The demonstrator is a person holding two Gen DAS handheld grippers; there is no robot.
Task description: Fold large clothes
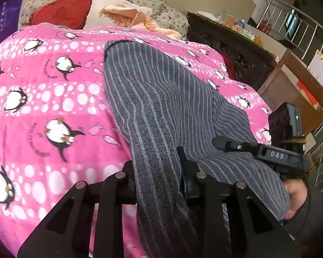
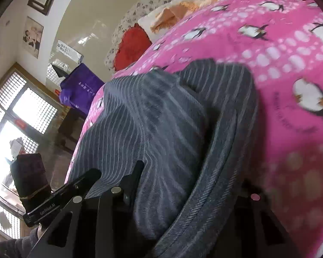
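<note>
Pink penguin blanket (image 1: 53, 99) covers the bed; left gripper (image 1: 159, 178) and, seemingly, right gripper (image 2: 183, 185) jaws clamp striped grey trousers (image 1: 161, 99).

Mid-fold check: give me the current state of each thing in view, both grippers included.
Left gripper: shut on the striped garment's edge.
Right gripper: shut on a bunched fold of the same garment.
Grey striped garment: spread lengthwise on the bed, near end lifted and rumpled.
Pink penguin blanket: lying flat over the bed.
Red pillow: resting at the headboard end.
</note>
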